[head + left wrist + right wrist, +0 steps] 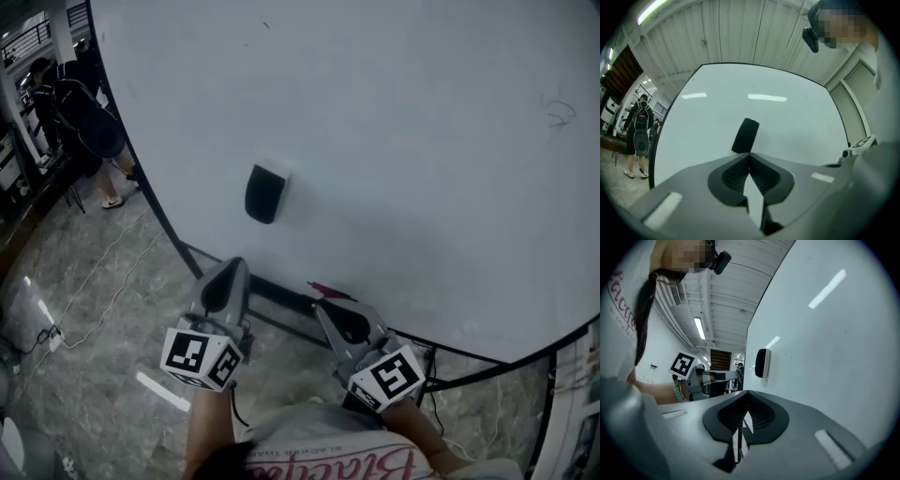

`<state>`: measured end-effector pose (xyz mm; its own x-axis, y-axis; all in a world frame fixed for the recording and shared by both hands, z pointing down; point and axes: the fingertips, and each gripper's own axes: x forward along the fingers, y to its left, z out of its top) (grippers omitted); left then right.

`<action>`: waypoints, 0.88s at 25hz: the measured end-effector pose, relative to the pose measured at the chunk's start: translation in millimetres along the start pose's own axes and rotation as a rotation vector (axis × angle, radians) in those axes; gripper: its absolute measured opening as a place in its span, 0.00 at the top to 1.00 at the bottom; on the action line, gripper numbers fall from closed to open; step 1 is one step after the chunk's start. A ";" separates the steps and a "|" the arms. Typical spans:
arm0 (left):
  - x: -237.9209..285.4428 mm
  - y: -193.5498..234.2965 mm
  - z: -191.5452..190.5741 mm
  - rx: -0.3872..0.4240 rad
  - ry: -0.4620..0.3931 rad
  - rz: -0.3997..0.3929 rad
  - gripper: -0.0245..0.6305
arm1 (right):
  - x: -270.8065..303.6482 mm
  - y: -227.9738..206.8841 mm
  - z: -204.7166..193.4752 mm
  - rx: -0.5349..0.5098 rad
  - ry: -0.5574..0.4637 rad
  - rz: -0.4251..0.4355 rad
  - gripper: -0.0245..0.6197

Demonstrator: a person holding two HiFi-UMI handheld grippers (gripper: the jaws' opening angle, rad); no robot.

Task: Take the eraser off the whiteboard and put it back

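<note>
A black eraser (pixel 264 194) sticks to the whiteboard (pixel 403 131), in its lower left part. Both grippers hang below the board's bottom edge, apart from the eraser. My left gripper (pixel 233 268) is shut with nothing between its jaws; in the left gripper view the eraser (pixel 746 136) stands just beyond the closed tips of the left gripper (pixel 749 153). My right gripper (pixel 324 307) is shut too and holds nothing. In the right gripper view the eraser (pixel 762 363) sits ahead of the right gripper (pixel 748 392), on the board's surface.
A red marker (pixel 328 289) lies on the board's lower rail. The board's dark frame (pixel 281 292) runs just ahead of both grippers. A person with a backpack (pixel 82 108) stands at far left. A white cable (pixel 98 295) trails over the marble floor.
</note>
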<state>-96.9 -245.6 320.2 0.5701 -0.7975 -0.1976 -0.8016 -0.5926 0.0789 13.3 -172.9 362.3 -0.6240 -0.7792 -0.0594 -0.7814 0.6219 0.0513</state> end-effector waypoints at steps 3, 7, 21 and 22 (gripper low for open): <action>-9.1 -8.3 -10.0 -0.026 0.008 -0.025 0.96 | -0.5 1.6 -0.3 -0.016 0.009 0.000 0.96; -19.4 -23.4 -25.7 -0.028 0.025 -0.059 0.96 | -1.4 1.4 -1.7 -0.035 0.021 -0.024 0.96; -17.3 -47.9 -50.0 0.057 0.110 -0.126 0.96 | 4.8 11.8 -0.2 -0.059 0.016 0.012 0.96; -17.6 -47.9 -50.2 0.060 0.110 -0.124 0.96 | 4.2 11.4 -1.4 -0.058 0.021 0.011 0.96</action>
<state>-59.5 -208.9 369.0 0.6788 -0.7283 -0.0936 -0.7314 -0.6819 0.0016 1.8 -169.3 364.0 -0.6318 -0.7743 -0.0372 -0.7727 0.6252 0.1095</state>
